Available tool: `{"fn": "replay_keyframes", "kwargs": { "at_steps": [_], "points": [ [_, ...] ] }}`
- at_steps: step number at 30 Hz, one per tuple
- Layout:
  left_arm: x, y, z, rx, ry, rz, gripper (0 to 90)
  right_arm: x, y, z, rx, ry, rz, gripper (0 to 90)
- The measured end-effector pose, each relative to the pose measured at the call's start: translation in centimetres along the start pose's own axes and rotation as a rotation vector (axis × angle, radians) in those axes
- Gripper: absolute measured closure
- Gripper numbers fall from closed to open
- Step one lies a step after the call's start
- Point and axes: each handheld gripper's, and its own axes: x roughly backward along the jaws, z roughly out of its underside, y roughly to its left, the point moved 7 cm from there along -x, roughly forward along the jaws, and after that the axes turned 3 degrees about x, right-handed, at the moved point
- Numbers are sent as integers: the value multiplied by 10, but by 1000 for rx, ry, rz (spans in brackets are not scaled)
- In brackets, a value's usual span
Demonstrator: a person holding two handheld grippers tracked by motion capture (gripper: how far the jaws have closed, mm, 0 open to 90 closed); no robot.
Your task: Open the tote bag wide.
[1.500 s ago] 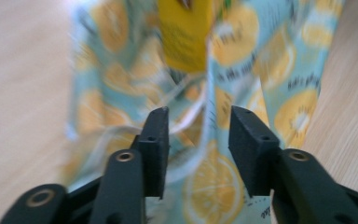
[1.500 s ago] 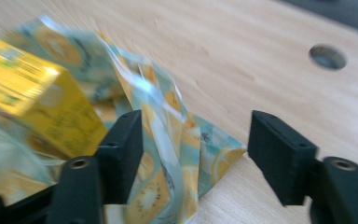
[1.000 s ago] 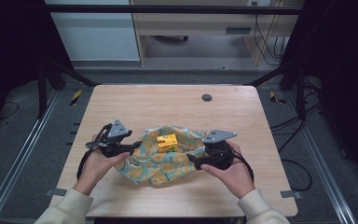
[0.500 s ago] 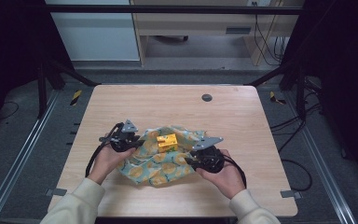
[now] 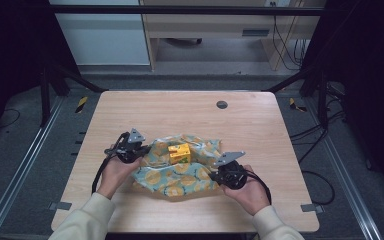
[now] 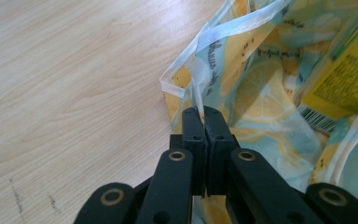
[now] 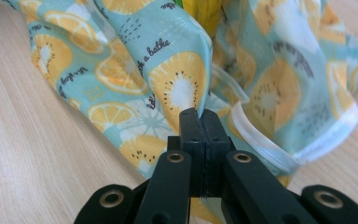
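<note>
1. The cloth (image 5: 177, 170) lies on the near half of the table (image 5: 190, 112), roughly midway between its left and right edges.
2. A carton (image 5: 179, 153) sits on the cloth, towards its far side.
3. The left gripper (image 5: 141, 150) is at the cloth's left edge, its jaws closed on the hem there (in the left gripper view the carton stands just right of the pinched fold).
4. The right gripper (image 5: 214, 175) is at the cloth's near right corner, clamped on a fold.
5. A round grommet (image 5: 222, 104) sits in the table's far part, well behind the cloth and right of centre.
</note>
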Motion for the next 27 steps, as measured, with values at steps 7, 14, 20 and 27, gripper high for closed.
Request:
{"fn": "replay_keyframes", "kwargs": {
  "at_steps": [7,14,20,27],
  "points": [
    [-4,0,6,-19,27,-17,893,-8,-4,14,-19,23,-6,900],
    [-8,1,14,-22,47,-21,894,-12,-5,22,-28,36,-10,900],
    [-11,2,17,-18,56,-19,896,-13,-4,27,-40,46,-18,900],
    [-12,2,19,-23,60,-27,898,-15,-4,30,-36,51,-20,900]
  ]
}}
